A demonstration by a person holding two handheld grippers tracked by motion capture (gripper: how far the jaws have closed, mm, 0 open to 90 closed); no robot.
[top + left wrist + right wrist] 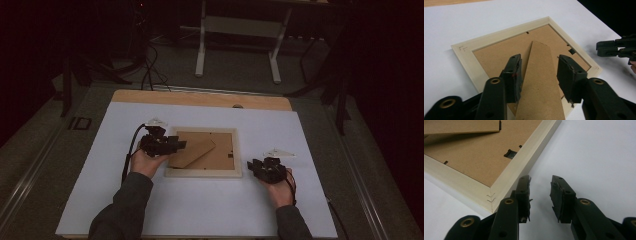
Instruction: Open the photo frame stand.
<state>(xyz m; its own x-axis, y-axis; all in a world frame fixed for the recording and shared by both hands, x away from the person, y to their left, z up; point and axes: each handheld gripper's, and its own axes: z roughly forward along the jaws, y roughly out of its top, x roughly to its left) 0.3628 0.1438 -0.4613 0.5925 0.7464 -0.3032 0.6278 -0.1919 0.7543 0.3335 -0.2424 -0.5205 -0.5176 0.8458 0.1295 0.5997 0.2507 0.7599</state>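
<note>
High view is showing a pale wooden picture frame [204, 172] lying face down near the middle of the white worktop [200, 210], its brown backing board up and its cardboard stand [192, 152] slanting across that board. You are holding your left tongs [176, 145] over the frame's left part, pointing along the stand, while your right tongs [252, 165] are resting on the worktop just beside the frame's right edge.

In the left gripper view, the left tongs [539, 75] are standing partly open on either side of the stand [540, 87]; the left pad looks close against its edge, the right pad is apart from it, so nothing is being gripped. In the right gripper view, the right tongs [540, 195] are gaping about half wide with nothing between them (only bare worktop), next to the frame's corner [491, 195].

To do this step well, you are probably best centring the stand between both pads before closing, gripping near its free end rather than by the hinge, and lifting gently so the thin board is not bending. Your right tongs could be bracing the frame's edge, since the light frame may slide.
</note>
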